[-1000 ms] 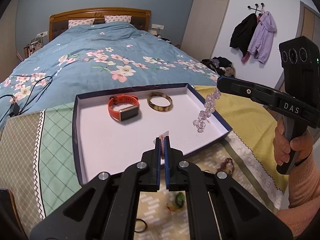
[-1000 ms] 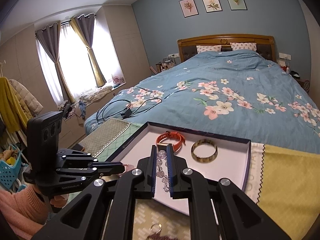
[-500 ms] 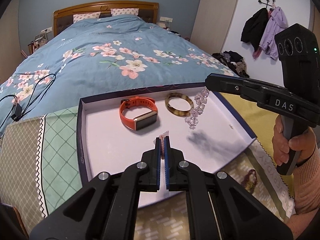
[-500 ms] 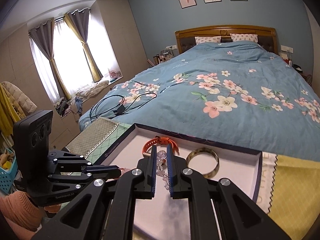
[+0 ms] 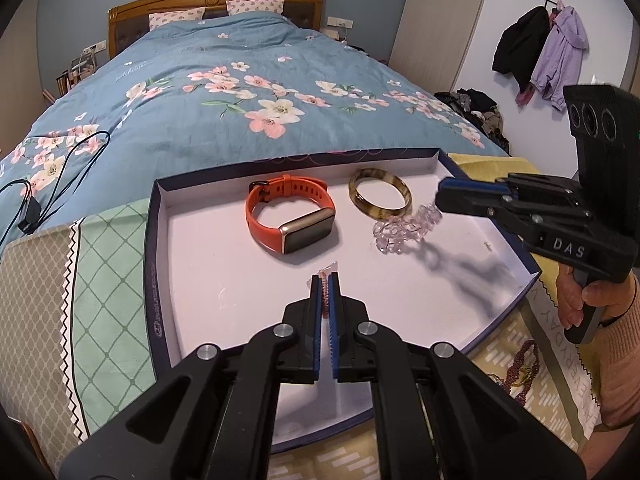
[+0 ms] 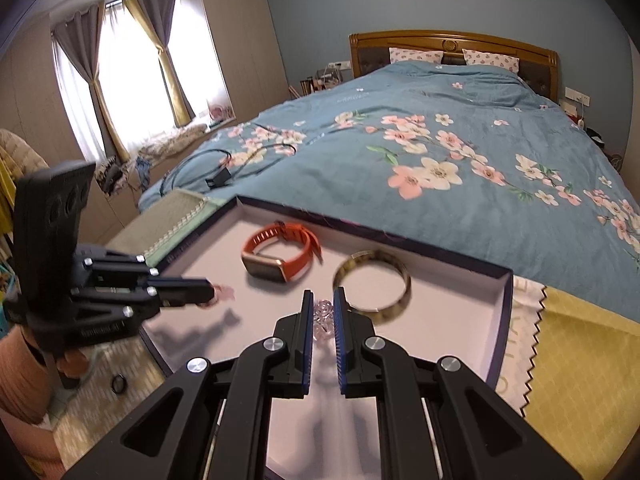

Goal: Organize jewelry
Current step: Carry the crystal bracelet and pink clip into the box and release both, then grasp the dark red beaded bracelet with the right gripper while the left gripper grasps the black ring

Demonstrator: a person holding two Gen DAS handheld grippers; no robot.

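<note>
A dark blue tray with a white floor holds an orange smartwatch and a brown mottled bangle. My left gripper hovers low over the tray's middle, shut on a small pink beaded piece in clear wrap. My right gripper is shut on a clear pink bead bracelet, whose lower end seems to touch the floor just right of the bangle. From the right wrist, the right gripper pinches the bracelet beside the bangle; the left gripper is at left.
The tray rests on patchwork cloth at the foot of a bed with a blue floral quilt. A dark red bead necklace and a black ring lie outside the tray. A person's hand grips the right handle.
Both grippers have come forward and down over the tray. The bead bracelet went from hanging above the tray's right rim to the floor beside the bangle.
</note>
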